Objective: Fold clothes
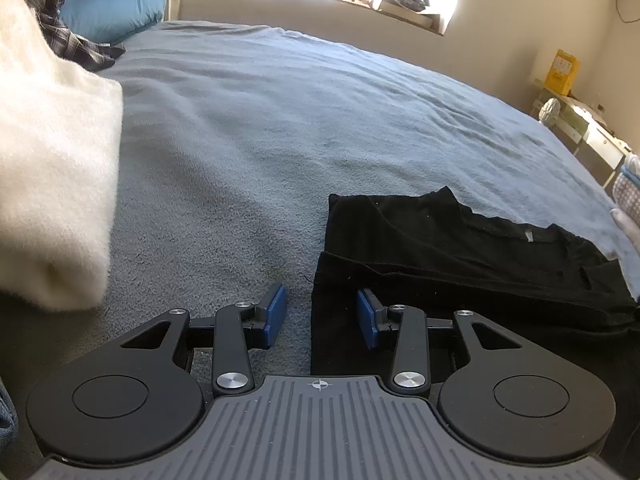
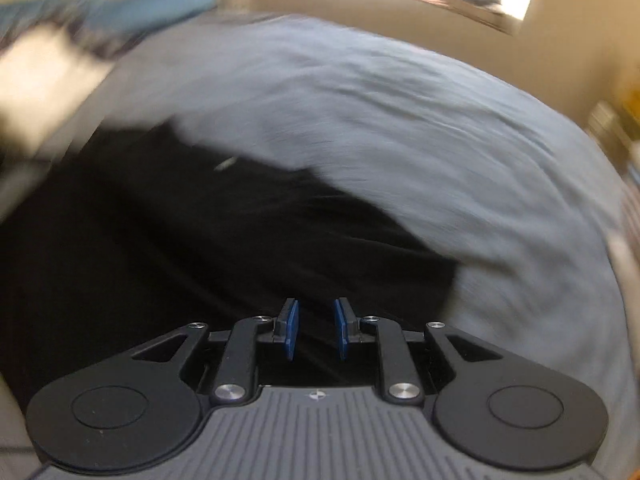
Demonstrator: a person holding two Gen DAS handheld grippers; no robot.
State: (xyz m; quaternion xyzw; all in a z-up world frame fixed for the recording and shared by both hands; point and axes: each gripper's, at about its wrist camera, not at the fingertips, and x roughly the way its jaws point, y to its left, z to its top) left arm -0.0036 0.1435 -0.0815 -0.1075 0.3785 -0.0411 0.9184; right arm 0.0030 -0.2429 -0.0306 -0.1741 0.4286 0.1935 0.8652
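Black folded garment [image 1: 460, 248] is lying on our grey-blue bed [image 1: 280, 120]; we are holding left tool [image 1: 321, 314] and right tool [image 2: 316, 330] apart, gripping nothing.

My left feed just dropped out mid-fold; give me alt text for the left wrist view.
A black garment lies folded on a blue-grey blanket, and the left gripper hovers open over its near left edge, holding nothing. A white fleecy cloth fills the left side, with a plaid garment and a teal pillow behind it.
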